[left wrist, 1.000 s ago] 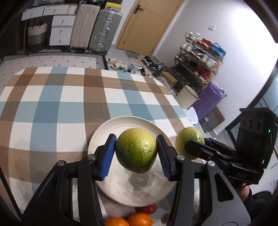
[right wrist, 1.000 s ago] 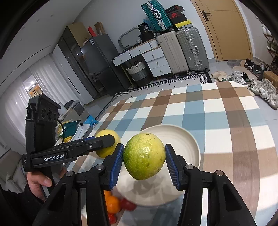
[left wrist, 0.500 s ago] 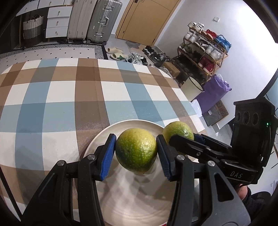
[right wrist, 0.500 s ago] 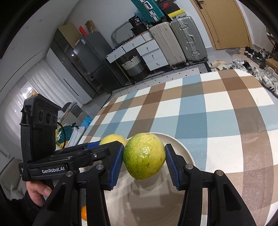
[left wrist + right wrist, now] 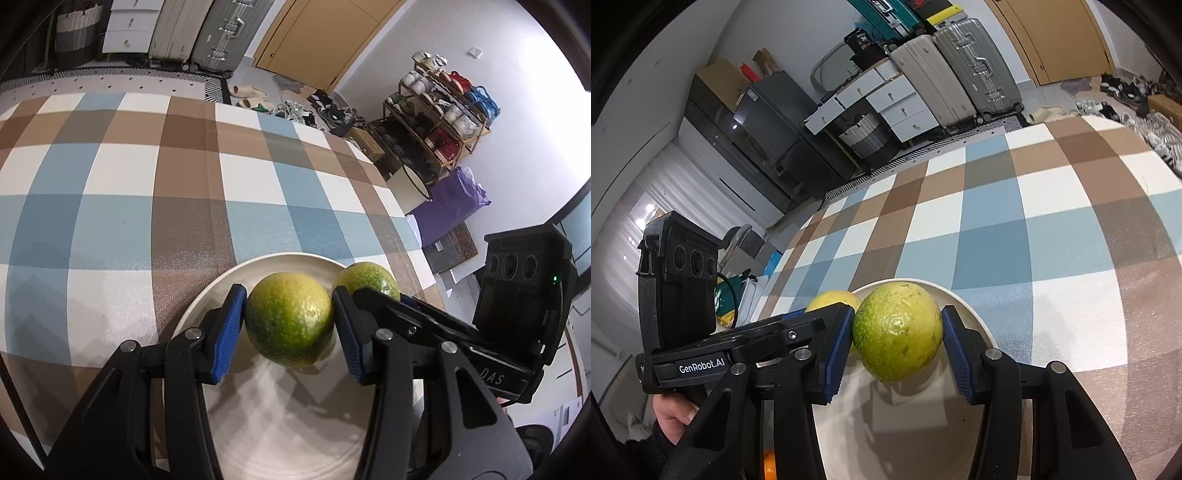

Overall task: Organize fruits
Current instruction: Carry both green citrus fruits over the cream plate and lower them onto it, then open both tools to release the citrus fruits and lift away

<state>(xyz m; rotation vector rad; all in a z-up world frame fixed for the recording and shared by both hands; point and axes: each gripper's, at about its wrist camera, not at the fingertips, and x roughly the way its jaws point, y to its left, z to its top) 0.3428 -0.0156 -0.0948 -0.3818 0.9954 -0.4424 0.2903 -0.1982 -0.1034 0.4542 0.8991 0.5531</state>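
My left gripper point(image 5: 289, 325) is shut on a green-yellow citrus fruit point(image 5: 288, 323), held low over the far part of a white plate point(image 5: 295, 424) on the checked tablecloth. My right gripper point(image 5: 897, 343) is shut on a second green-yellow fruit point(image 5: 897, 330) just beside it, over the same plate point(image 5: 897, 424). In the left wrist view the right-hand fruit point(image 5: 367, 277) shows behind the right gripper's finger. In the right wrist view the left-hand fruit point(image 5: 833, 299) peeks out behind the left gripper. Whether either fruit touches the plate I cannot tell.
A small orange fruit point(image 5: 769, 463) lies by the plate's near left rim. The checked tablecloth point(image 5: 147, 192) stretches away beyond the plate. A hand point(image 5: 674, 413) holds the left gripper's handle. Suitcases, drawers and a shoe rack stand beyond the table.
Both grippers have moved forward and down with their fruits, now low over the plate's far part. The small oranges and red fruit near the front edge have mostly slipped out of view.
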